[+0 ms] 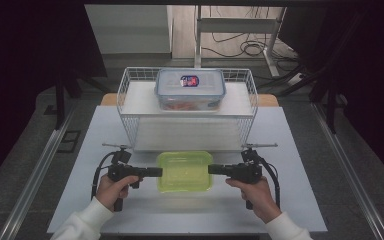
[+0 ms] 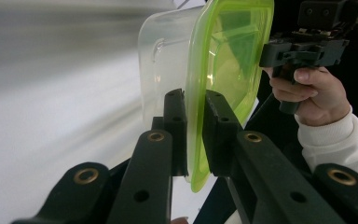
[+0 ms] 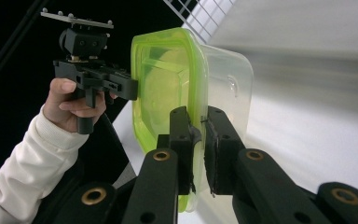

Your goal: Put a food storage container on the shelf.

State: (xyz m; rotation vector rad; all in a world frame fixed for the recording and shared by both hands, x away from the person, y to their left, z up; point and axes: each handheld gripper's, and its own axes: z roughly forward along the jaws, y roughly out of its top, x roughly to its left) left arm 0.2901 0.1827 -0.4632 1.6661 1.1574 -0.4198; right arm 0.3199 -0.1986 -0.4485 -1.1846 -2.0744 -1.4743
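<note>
A: Container (image 1: 185, 171) with green lid, position?
B: Over the desk (image 1: 290, 165), before the wire basket (image 1: 130, 100).
A: Jaws?
B: Left gripper (image 1: 161, 172) and right gripper (image 1: 209, 169) each pinch the lid's rim at opposite ends.

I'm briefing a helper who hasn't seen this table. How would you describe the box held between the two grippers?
On the white table, in front of the wire basket, sits a clear plastic box with a lime-green lid. The left gripper and right gripper clamp its rim from either side. The other box, in the basket, has a clear lid.
</note>
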